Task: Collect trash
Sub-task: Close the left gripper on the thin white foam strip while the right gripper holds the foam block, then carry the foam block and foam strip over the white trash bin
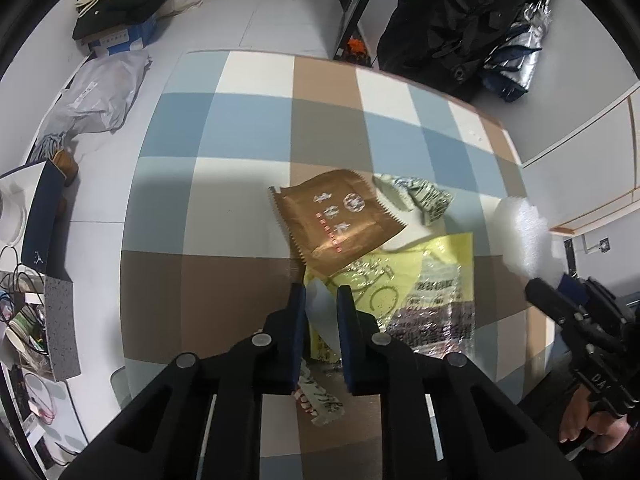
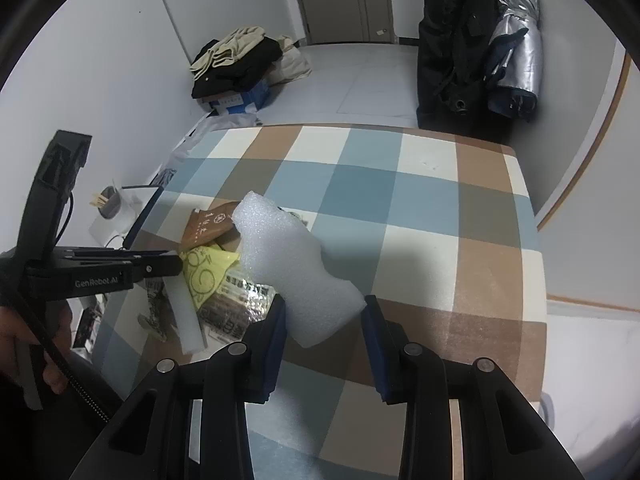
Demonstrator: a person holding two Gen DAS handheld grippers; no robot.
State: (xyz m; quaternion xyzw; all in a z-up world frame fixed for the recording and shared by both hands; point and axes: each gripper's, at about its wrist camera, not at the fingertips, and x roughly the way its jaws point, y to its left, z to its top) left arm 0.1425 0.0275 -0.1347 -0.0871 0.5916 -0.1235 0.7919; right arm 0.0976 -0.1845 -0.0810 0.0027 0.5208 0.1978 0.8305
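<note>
My left gripper (image 1: 321,296) is shut on a thin white foam strip (image 1: 320,312) just above the table; in the right wrist view the strip (image 2: 188,316) hangs down from the left gripper (image 2: 176,266). Under it lie a yellow plastic bag (image 1: 420,272), a brown sachet (image 1: 336,216), a crumpled green-and-white wrapper (image 1: 424,196) and a printed wrapper (image 1: 320,400). My right gripper (image 2: 324,304) is shut on a chunky white foam block (image 2: 296,272), held above the table to the right of the pile. From the left wrist view the block (image 1: 524,236) and right gripper (image 1: 560,300) show at the right edge.
The table wears a blue, brown and white checked cloth (image 2: 420,220). Folded clothes on a blue box (image 2: 240,68) sit on the floor beyond. A dark coat (image 2: 452,40) and silver umbrella (image 2: 516,40) hang at the back right. A grey bag (image 1: 96,92) and cluttered items (image 1: 24,320) lie left.
</note>
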